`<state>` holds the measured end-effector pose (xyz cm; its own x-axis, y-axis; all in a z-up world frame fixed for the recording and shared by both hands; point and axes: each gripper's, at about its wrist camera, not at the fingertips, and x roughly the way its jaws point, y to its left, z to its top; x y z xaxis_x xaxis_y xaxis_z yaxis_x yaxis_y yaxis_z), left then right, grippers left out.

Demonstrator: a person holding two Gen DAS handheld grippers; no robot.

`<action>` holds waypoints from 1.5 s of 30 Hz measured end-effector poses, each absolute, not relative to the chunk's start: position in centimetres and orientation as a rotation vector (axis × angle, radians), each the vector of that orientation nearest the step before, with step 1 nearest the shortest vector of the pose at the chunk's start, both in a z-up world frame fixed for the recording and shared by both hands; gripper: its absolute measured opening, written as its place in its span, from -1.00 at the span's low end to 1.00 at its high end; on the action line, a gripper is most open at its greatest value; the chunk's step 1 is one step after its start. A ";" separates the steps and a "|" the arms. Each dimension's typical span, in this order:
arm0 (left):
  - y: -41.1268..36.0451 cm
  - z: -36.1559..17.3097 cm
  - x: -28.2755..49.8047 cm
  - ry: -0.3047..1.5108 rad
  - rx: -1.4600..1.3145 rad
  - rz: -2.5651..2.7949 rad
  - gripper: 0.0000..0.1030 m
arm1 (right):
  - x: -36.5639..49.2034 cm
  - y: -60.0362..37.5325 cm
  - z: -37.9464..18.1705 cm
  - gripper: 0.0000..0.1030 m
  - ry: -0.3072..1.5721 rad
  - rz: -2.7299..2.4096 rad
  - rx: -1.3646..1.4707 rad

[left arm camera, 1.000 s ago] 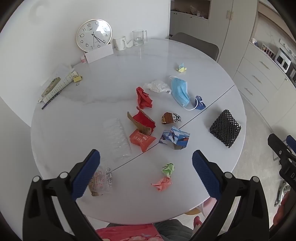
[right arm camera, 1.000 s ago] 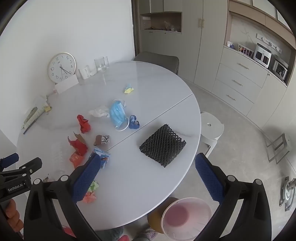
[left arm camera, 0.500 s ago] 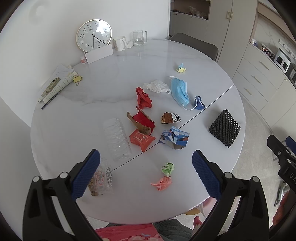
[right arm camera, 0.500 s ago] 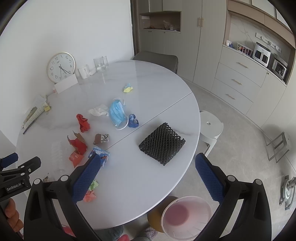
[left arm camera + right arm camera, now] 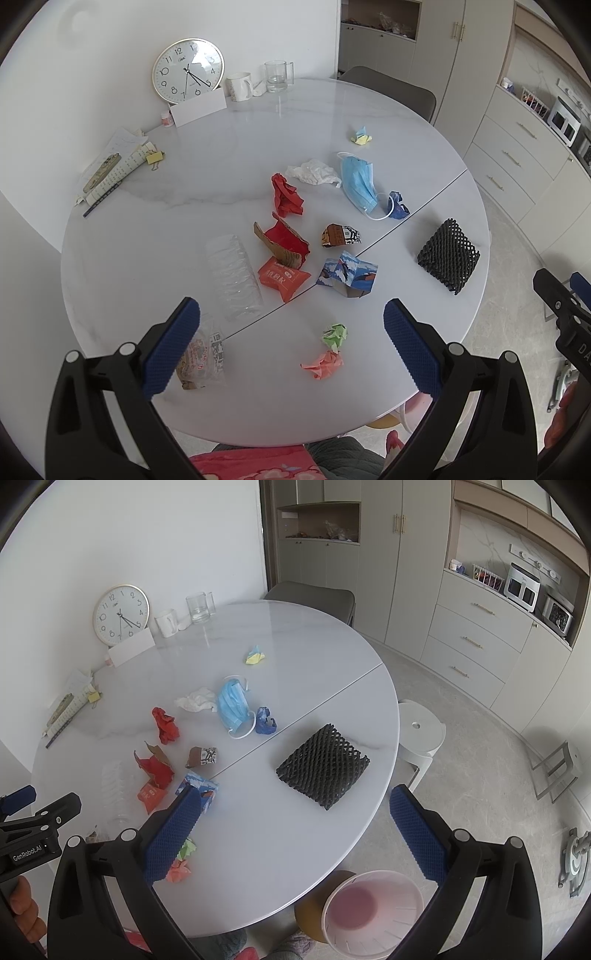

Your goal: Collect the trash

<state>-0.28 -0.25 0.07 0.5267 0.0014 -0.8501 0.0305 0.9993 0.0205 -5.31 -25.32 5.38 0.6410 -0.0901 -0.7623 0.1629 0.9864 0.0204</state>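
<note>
Plainly, nothing has been picked up yet: the left gripper (image 5: pixel 291 328) and the right gripper (image 5: pixel 295 823) both hang above the round desk (image 5: pixel 155 236) with their fingers spread wide and nothing between them. The trash lies scattered across the middle of the left wrist frame: a blue mask (image 5: pixel 357 184), a white tissue (image 5: pixel 313 172), red crumpled paper (image 5: pixel 286 195), a torn red carton (image 5: pixel 282 243), an orange packet (image 5: pixel 282 277), a clear plastic tray (image 5: pixel 233 282), a blue printed box (image 5: pixel 349 273), and small green (image 5: pixel 334 335) and pink (image 5: pixel 322 363) paper wads near the lower centre. A black foam net (image 5: pixel 323 766) sits apart at the centre of the right wrist frame, and a pink bin (image 5: pixel 373 910) stands on the floor at the lower edge, just past the desk rim. The step looks like choosing a first piece. The next move probably calls for lowering one gripper over a near wad, closing on it, then carrying it to the bin; whether the bin already holds anything is hard to tell.
</note>
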 end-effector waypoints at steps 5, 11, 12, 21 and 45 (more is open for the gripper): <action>-0.1 0.1 -0.3 1.017 0.032 -0.019 0.85 | -5.4 -25.3 5.3 0.96 0.866 -0.146 0.090; -0.1 0.1 -0.2 1.022 0.030 -0.017 0.85 | -5.4 -25.2 5.1 0.96 0.871 -0.143 0.089; -0.1 0.1 -0.2 1.023 0.030 -0.018 0.85 | -5.4 -25.3 5.1 0.96 0.872 -0.143 0.089; 0.0 -0.2 -0.2 1.025 0.032 -0.015 0.85 | -5.1 -25.2 4.9 0.96 0.880 -0.143 0.089; 0.0 -0.5 -0.1 1.030 0.030 -0.017 0.85 | -5.0 -25.1 4.6 0.96 0.884 -0.143 0.093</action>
